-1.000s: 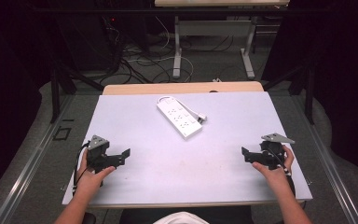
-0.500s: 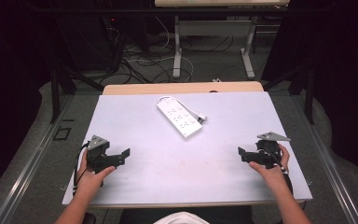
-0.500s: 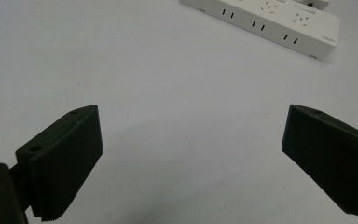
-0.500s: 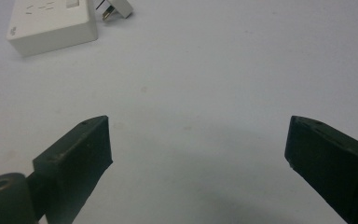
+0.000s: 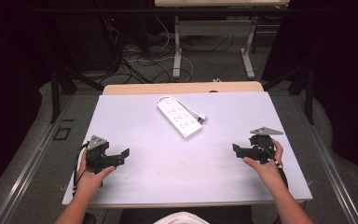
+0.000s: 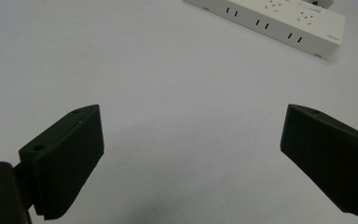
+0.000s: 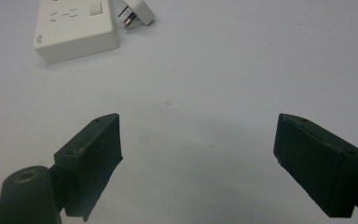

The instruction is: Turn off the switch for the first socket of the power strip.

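Observation:
A white power strip [image 5: 179,116] lies slanted on the far middle of the pale table [image 5: 177,177], with a white plug [image 5: 201,119] on a short cord beside it. My left gripper [image 5: 122,157] rests at the table's near left, held by a hand, pointing right. Its jaws stand open around bare table [image 6: 191,158], with the strip [image 6: 279,21] well ahead. My right gripper [image 5: 237,149] is at the near right, pointing left. Its jaws are open [image 7: 198,158] and have just been closing a little with nothing between them. The strip's end [image 7: 74,28] and the plug [image 7: 139,11] lie ahead of them.
A wooden tabletop strip [image 5: 182,87] borders the far edge of the table. Beyond it are floor cables [image 5: 135,60] and the metal legs of another desk [image 5: 177,42]. Dark curtains close in both sides.
The right hand and its gripper have shifted slightly left and risen a little over the table. The left gripper and the power strip have stayed where they were.

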The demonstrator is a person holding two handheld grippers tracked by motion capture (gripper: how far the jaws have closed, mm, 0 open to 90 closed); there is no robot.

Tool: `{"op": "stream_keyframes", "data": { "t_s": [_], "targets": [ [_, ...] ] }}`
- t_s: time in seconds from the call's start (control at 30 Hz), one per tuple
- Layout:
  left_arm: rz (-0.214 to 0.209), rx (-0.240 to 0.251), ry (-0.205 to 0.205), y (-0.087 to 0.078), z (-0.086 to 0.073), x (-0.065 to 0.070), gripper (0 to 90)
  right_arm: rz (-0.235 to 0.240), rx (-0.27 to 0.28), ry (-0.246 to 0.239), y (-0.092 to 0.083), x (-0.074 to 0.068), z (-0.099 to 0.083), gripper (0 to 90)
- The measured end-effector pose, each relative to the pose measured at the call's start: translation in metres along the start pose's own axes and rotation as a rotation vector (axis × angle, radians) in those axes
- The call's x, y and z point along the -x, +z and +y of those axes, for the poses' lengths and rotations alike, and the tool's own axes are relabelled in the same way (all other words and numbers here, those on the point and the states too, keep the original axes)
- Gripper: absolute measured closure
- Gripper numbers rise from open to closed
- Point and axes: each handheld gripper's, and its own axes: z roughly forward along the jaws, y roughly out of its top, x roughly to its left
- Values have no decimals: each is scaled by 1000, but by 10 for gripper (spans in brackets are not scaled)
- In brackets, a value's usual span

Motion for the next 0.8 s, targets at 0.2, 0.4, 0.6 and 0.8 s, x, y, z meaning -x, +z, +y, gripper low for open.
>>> {"op": "stream_keyframes", "data": {
  "t_s": [0.2,0.4,0.6,0.8],
  "targets": [
    [3,0,-2,0,0,0,60,13,-5,-27,3,-8,7,149],
    [6,-3,-5,0,0,0,63,32,-9,-53,4,-15,19,158],
    [9,-3,-6,0,0,-1,63,45,-19,-62,6,-21,31,174],
    [10,-4,-18,0,0,0,63,56,-31,-84,8,-26,43,180]
  ]
}}
